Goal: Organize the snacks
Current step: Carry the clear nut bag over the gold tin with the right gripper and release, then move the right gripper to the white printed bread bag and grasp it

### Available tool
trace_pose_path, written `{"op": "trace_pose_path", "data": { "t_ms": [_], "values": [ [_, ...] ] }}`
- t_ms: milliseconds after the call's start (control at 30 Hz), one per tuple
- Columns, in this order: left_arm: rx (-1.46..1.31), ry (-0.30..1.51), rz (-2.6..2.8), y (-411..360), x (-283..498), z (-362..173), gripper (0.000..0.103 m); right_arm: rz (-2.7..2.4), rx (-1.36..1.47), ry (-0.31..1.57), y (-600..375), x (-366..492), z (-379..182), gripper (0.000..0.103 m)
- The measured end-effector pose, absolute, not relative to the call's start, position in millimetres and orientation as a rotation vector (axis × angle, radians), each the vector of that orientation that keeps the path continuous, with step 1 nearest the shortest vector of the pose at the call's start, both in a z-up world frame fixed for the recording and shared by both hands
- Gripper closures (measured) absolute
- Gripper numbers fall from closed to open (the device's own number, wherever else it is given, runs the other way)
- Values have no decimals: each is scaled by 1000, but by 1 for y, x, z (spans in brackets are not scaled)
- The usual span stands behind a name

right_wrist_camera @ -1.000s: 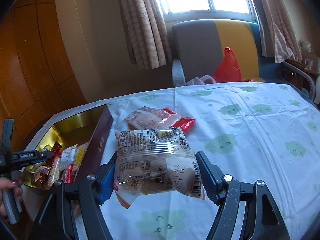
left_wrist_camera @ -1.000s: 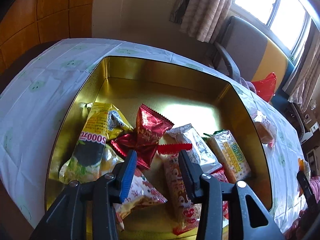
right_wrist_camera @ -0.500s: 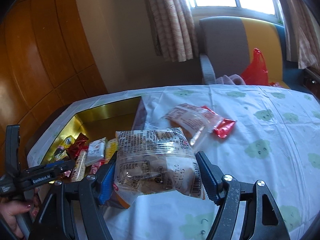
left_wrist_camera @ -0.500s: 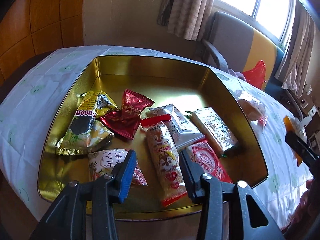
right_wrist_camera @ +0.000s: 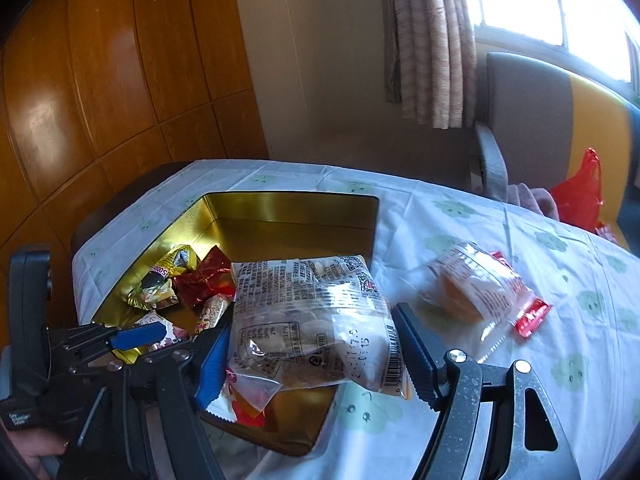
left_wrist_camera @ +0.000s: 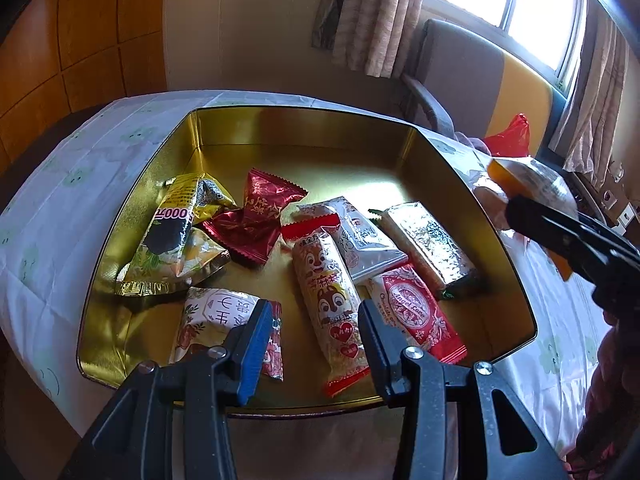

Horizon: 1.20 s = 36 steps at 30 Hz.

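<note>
Right wrist: pastry bag (right_wrist_camera: 316, 320) between claw (right_wrist_camera: 316, 364) fingers.

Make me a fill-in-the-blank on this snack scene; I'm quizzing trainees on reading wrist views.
1. The right gripper is shut on a clear ____.
2. The left gripper is open and holds ____.
3. The squirrel pack lies inside the gold ____.
4. One clear packet lies outside the tin, on the ____.

Missing words: bag; nothing; tin; tablecloth
</note>
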State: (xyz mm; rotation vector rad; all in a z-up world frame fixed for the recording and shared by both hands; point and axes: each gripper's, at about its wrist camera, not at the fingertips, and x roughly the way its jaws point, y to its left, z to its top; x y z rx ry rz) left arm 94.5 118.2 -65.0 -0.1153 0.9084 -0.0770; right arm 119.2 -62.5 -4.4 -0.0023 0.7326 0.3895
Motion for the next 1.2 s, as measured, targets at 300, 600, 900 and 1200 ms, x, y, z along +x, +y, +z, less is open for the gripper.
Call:
{"op": "trace_pose_path", "data": {
  "t_ms": [300,600,900,1200],
  "values": [
    [-96,881,-77,122,84,-58,58,446,-80,787,-35,144,-11,28],
    [-142,870,-64,137,78,-55,58,484,-178,876,1,192,-23,27],
    [-179,870,-42,147,75,-58,58,402,-203,954,8,234,-41,20],
    [-175,868,-47,140,76,-57,58,410,-96,915,-12,240,-33,2]
  ]
}}
